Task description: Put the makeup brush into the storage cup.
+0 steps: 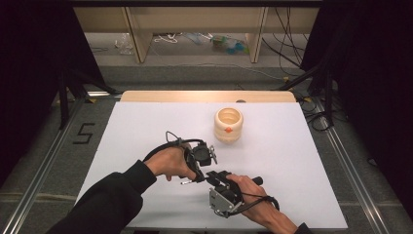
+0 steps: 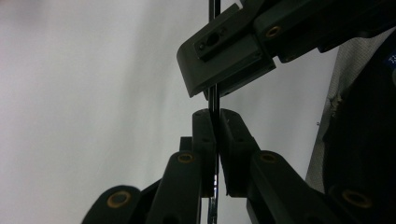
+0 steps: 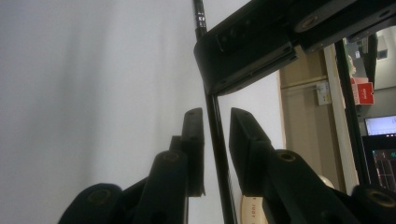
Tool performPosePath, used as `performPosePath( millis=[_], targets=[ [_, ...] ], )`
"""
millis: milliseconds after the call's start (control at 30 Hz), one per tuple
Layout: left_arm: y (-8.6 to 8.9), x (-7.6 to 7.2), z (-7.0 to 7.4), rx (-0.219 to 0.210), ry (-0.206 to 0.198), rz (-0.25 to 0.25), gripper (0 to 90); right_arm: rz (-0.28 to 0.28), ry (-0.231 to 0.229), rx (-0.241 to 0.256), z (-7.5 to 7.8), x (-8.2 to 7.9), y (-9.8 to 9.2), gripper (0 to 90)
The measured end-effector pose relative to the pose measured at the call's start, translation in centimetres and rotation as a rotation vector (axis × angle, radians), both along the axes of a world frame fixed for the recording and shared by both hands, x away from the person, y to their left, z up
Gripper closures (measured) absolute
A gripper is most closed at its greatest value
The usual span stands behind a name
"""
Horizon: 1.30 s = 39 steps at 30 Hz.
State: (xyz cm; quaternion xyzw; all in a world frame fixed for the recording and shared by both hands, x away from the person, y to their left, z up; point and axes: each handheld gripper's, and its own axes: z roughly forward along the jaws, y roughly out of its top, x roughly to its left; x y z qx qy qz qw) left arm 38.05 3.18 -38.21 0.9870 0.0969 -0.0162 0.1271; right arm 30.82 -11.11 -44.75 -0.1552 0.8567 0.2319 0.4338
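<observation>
Left gripper view: left gripper (image 2: 215, 126) clamps thin black rod (image 2: 214, 95); right gripper (image 3: 217, 126) straddles it, jaws apart. Looks like a handover near the desk's (image 1: 146, 117) front edge.

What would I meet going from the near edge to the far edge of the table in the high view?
Right gripper in a hand → left gripper, held slightly farther back → cream ribbed pot → wooden table edge.
</observation>
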Motion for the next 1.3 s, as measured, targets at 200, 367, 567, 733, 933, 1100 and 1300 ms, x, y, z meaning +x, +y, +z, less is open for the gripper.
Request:
performPosePath(
  millis=[200, 367, 567, 733, 933, 1100, 1300],
  targets=[
    [-0.1, -0.1, 0.0, 0.003, 0.004, -0.005, 85.3, 0.015, -0.006, -0.028, 0.0, 0.0, -0.1, 81.5],
    [-0.2, -0.1, 0.0, 0.002, 0.004, -0.006, 85.3, 0.065, 0.035, -0.051, -0.1, 0.2, 0.1, 84.6],
    [-0.1, -0.1, 0.0, -0.005, 0.022, 0.007, 82.7, 0.072, 0.034, -0.073, 0.0, 0.2, 0.0, 85.1],
    [0.4, 0.0, 0.3, -0.014, 0.025, 0.005, 73.9, 0.061, 0.004, -0.070, 0.0, 0.1, -0.1, 85.2],
    [1.7, -0.4, 0.5, -0.115, 0.005, 0.081, 56.9, 0.011, 0.028, -0.041, 0.2, 0.6, -1.4, 85.2],
    [3.4, 0.0, 0.8, -0.153, -0.051, 0.057, 41.8, -0.022, 0.035, -0.027, 0.5, 1.1, -2.5, 85.2],
    [5.3, -0.1, 0.6, -0.263, -0.103, 0.147, 29.2, -0.075, 0.041, 0.012, 0.7, 1.6, -4.0, 85.2]
  ],
)
